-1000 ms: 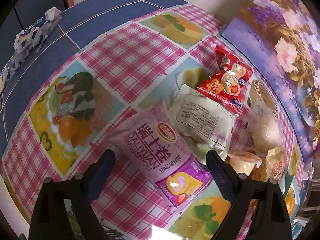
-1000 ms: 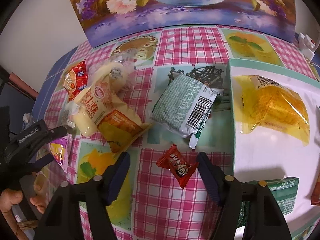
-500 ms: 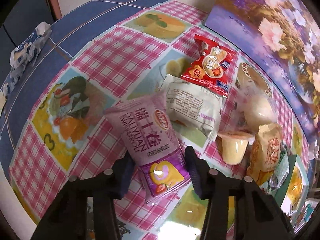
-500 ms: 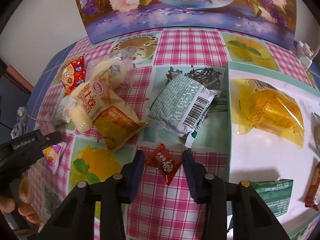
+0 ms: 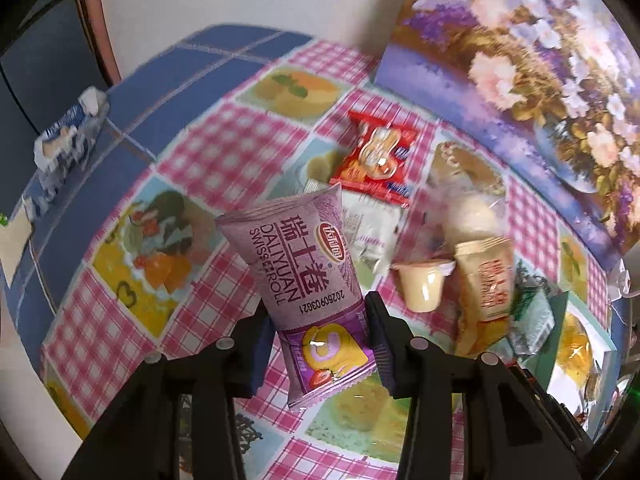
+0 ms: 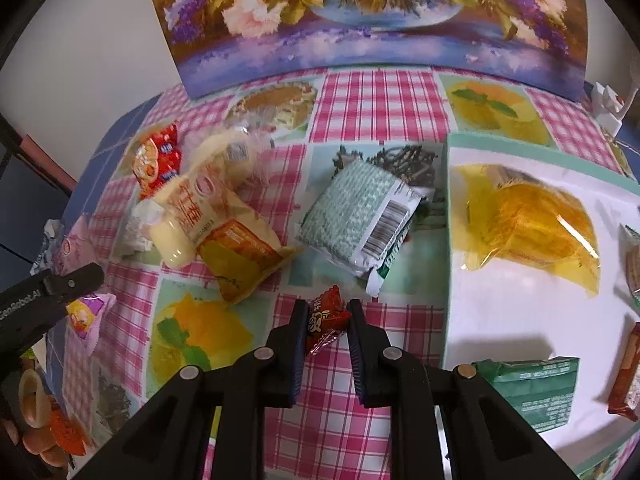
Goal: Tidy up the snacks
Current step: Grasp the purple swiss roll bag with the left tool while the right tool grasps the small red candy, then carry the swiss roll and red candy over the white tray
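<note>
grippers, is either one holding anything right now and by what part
Both. The left gripper pinches the purple swiss roll packet near its lower end; the right gripper pinches the small red candy across its middle.

A checked tablecloth [image 6: 384,92] is covering the table, with a flower painting [image 6: 360,20] standing at its back. A tray [image 6: 520,320] is sitting on the right, holding a yellow packet [image 6: 532,220]. Left of it a green packet [image 6: 356,216] is lying beside a heap of snacks [image 6: 208,216]
</note>
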Demonstrator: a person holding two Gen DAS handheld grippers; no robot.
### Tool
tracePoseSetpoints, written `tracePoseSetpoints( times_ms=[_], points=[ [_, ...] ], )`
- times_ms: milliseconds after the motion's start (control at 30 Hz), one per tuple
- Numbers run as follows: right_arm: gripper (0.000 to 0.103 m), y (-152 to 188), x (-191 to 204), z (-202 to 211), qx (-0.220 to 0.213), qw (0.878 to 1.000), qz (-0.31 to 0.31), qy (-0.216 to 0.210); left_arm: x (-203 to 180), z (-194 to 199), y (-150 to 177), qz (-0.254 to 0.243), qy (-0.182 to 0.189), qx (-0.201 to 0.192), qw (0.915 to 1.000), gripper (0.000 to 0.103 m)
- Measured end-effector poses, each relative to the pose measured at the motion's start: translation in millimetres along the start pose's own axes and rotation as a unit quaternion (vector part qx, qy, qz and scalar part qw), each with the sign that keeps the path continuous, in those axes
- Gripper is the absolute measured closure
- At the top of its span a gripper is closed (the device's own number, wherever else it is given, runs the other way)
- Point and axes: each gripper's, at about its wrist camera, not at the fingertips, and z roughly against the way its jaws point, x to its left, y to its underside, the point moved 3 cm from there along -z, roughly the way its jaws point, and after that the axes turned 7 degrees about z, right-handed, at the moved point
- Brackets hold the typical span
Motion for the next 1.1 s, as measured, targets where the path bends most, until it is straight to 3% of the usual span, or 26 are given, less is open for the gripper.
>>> tracePoseSetpoints(
  times_ms=[167,500,800,1100],
  points=[
    [0.083,-5,-4,27,-0.029,1.0,-0.009,-0.001,1,22,-11,-0.017,0.009,-0.029,0.9994,0.057],
    [0.082,-18,-22,92,-0.094,0.995,-0.035,0.025,-35,68,0,-0.065,0.039,-0.075,0.9942,0.057],
    [0.083,-10,-71,125,-0.11,0.987,-0.097,0.071,-65,88,12,-0.095,0.058,-0.092,0.9895,0.057],
    [0.083,12,-145,145,-0.107,0.97,-0.189,0.112,-106,100,36,-0.138,0.076,-0.093,0.9831,0.057]
  ],
)
